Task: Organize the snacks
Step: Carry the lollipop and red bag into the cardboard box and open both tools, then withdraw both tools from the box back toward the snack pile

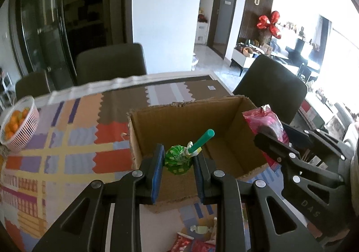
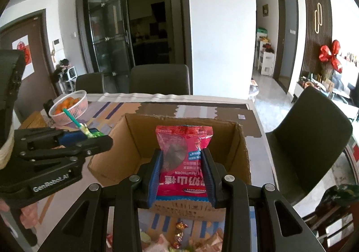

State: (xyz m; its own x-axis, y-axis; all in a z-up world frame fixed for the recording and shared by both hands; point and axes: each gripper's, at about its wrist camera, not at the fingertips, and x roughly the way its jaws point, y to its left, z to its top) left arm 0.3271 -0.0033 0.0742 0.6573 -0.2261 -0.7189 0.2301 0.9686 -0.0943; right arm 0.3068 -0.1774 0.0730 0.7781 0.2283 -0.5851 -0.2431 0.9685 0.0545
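L hand-held gripper [image 1: 178,163]: blue ribbed pads pinching lollipop [image 1: 178,157], crinkly green foil, teal stick, above near wall of cardboard box [image 1: 179,121].
R hand-held gripper [image 2: 182,173]: pinching glossy red snack packet [image 2: 183,157] over box opening.
Box: open-topped, torn corrugated rim, inside bare.
Bench [image 1: 67,139]: patchwork cloth; loose wrapped sweets [image 2: 179,233] at near edge.

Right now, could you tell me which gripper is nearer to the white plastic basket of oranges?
Left. The left gripper, holding a green lollipop, is on the basket's side of the cardboard box; the right gripper holds a red packet further away.
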